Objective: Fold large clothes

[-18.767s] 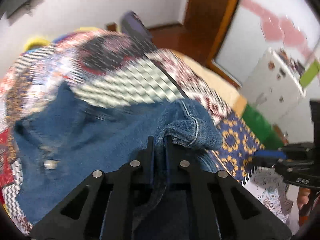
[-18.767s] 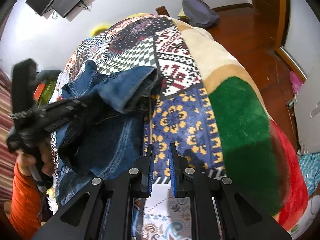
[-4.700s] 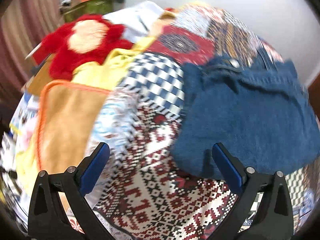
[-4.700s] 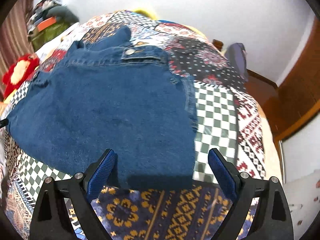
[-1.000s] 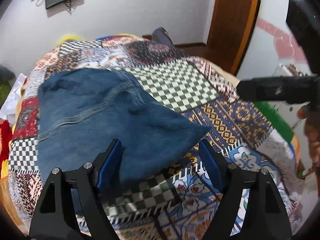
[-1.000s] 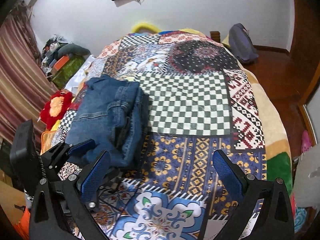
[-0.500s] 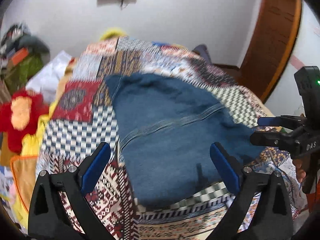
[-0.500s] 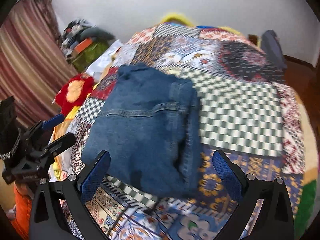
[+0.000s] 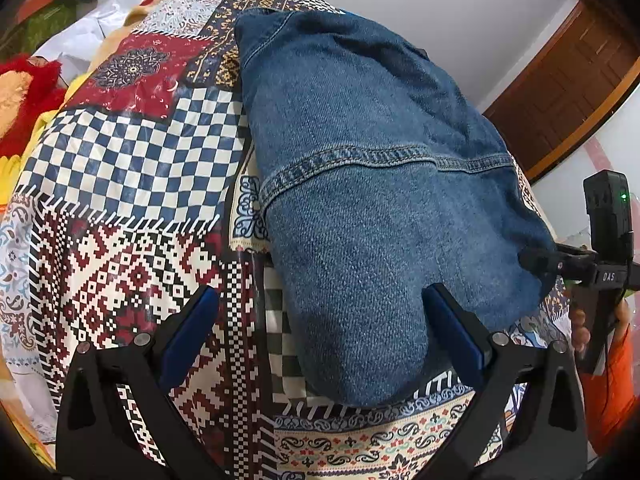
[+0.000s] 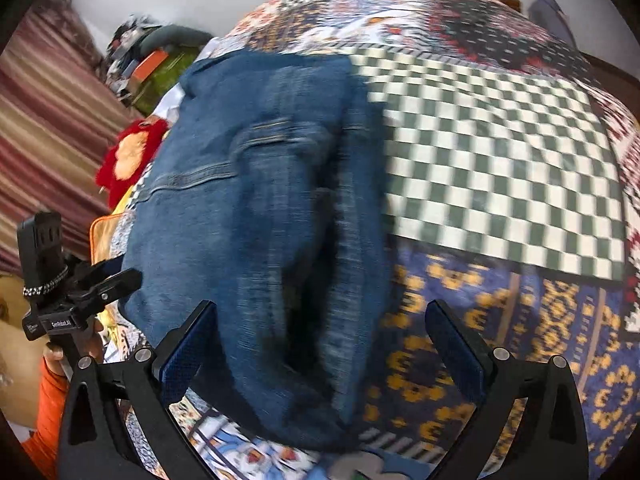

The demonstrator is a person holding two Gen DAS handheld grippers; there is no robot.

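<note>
Two grippers, the left gripper (image 9: 316, 320) just opened wide and the right gripper (image 10: 320, 332) spread wide too, are being held with nothing in them over the blue denim garment (image 9: 376, 184), which is lying folded up on the patchwork blanket (image 9: 132, 168), so little seems left.

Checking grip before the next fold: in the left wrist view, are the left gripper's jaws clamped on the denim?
No, the left gripper stands wide open, with the folded denim garment unpinched between its pads.

left tool (image 9: 316, 334) just spread wide — empty | right tool (image 10: 320, 340) wide — empty
</note>
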